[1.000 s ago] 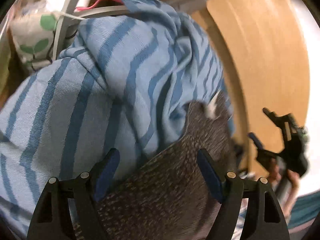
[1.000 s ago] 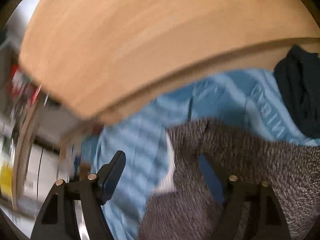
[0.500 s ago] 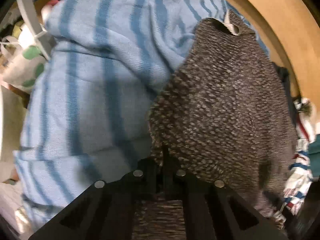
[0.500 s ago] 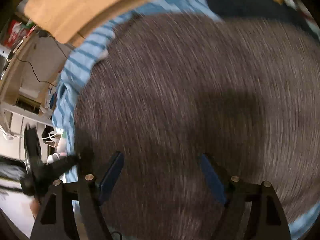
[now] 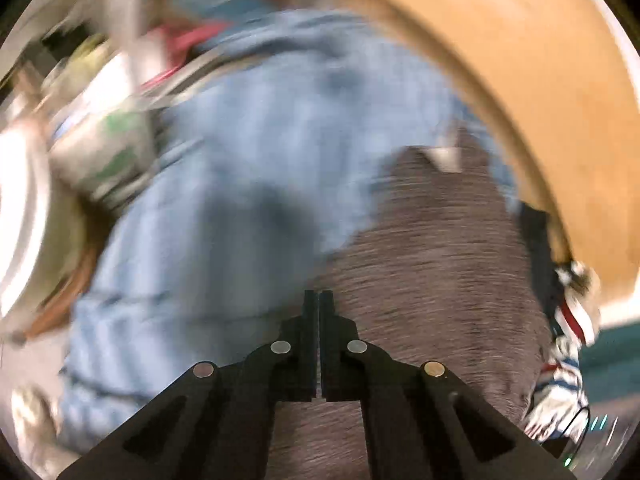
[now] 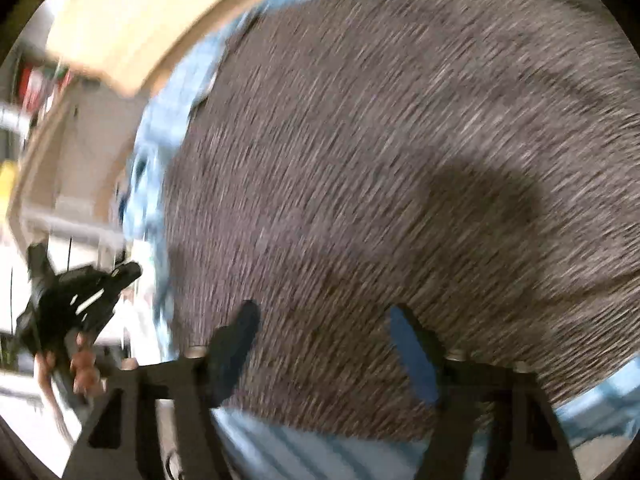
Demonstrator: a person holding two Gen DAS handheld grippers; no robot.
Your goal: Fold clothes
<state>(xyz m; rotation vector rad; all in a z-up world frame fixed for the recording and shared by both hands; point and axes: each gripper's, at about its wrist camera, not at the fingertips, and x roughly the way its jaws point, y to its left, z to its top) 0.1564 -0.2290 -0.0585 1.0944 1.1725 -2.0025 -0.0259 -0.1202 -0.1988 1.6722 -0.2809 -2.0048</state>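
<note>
1. While its jaws press together, the left gripper (image 5: pixel 319 300) sits at the grey knit garment's (image 5: pixel 432 260) edge; whether cloth is pinched, I cannot tell; the right gripper (image 6: pixel 324 344) gapes wide over that knit.
2. Underneath lies a blue striped garment (image 5: pixel 248 168); a wooden tabletop (image 5: pixel 520 80) lies beyond.
3. Motion blur smears everything.

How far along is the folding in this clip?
Early. Nothing looks folded yet: the grey knit garment lies spread over the blue striped cloth. In hand: the left gripper is shut, seemingly on the knit's edge; the right gripper hovers open over it. Every fold remains.
</note>
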